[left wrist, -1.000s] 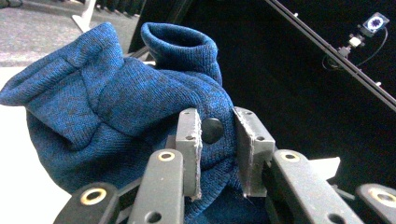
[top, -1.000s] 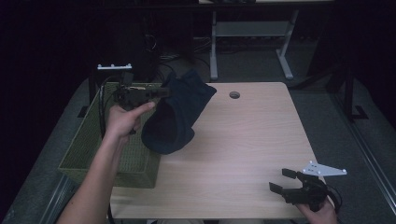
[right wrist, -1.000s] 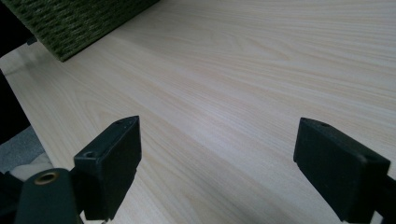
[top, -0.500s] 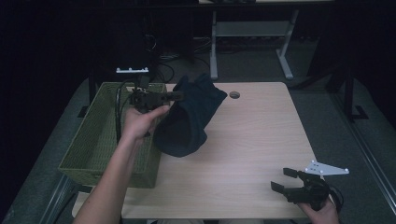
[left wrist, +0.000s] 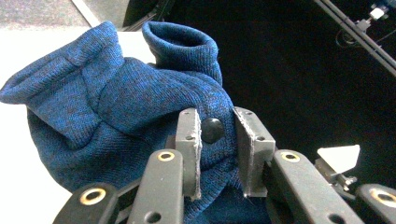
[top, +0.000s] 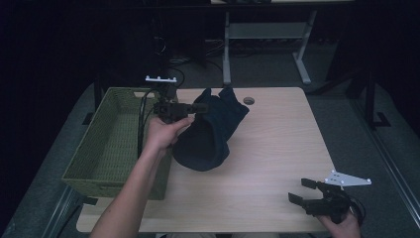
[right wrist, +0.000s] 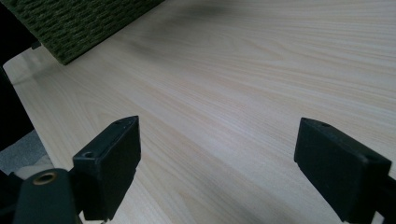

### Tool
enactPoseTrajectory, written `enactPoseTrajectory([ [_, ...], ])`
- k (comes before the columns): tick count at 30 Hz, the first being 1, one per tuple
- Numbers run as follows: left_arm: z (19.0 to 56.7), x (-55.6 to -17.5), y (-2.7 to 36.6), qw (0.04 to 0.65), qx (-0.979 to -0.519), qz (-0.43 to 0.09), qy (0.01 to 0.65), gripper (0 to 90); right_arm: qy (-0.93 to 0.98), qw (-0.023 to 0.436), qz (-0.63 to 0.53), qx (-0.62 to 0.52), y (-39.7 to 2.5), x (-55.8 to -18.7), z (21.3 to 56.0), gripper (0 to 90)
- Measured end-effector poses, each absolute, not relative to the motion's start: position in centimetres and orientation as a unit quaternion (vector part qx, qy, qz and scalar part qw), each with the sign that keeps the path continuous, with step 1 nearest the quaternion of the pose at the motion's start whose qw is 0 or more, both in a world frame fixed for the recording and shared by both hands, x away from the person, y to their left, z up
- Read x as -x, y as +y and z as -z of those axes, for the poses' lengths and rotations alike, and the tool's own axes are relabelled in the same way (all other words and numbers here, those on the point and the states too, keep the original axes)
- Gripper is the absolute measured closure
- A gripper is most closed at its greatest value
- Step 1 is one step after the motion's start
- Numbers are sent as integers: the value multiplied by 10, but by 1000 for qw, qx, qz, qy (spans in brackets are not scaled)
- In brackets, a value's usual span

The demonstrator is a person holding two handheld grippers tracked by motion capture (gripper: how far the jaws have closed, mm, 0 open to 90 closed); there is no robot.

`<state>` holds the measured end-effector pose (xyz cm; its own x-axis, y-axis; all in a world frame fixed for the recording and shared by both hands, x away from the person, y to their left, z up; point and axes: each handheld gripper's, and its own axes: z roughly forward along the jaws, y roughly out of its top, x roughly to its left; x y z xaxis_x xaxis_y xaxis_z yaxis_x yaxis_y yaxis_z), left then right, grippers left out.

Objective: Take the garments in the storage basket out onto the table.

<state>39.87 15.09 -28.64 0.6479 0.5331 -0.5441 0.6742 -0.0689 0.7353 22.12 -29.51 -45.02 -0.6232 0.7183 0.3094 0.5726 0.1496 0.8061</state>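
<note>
**Blue knit lifted beside the basket**

Your left gripper (top: 198, 107) has its fingers (left wrist: 189, 140) pinched on a fold of the blue knit garment (top: 208, 131), which hangs above the desk (top: 277, 148) just beside the green basket (top: 111, 144). Your right gripper (top: 308, 194) rests near the desk's front edge, fingers wide and empty. The pinch is small (close to a dark button (left wrist: 211, 129)), so the fabric could slip free, I judge. No readable label or writing anywhere.
</note>
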Motion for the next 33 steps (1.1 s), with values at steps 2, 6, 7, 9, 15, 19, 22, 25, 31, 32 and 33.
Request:
enactPoseTrajectory([
  [2,289,-399,146,540,-730,67,413,728,754,74,-493,-427,-295,-221,450,143],
  [6,293,-400,138,537,-731,71,414,728,755,74,-492,-427,-295,-222,451,143],
  [7,296,-401,135,537,-731,73,414,728,755,74,-492,-427,-295,-222,451,143],
  [9,302,-400,128,534,-733,75,415,727,756,73,-491,-427,-295,-222,451,143],
  [15,327,-399,105,509,-749,84,416,727,757,71,-491,-426,-294,-222,451,144],
  [19,339,-400,99,501,-751,88,421,725,755,69,-494,-425,-294,-221,451,144],
  [22,357,-401,95,488,-754,87,431,725,756,68,-494,-424,-292,-221,450,144],
  [25,372,-399,91,482,-755,88,435,724,757,68,-494,-422,-290,-223,451,145],
  [31,396,-392,82,472,-758,93,442,721,759,67,-496,-417,-281,-229,449,147],
  [32,399,-391,82,469,-759,94,441,718,758,65,-497,-417,-279,-229,449,148],
  [33,399,-391,82,469,-759,94,441,717,758,63,-497,-418,-278,-230,449,149],
])
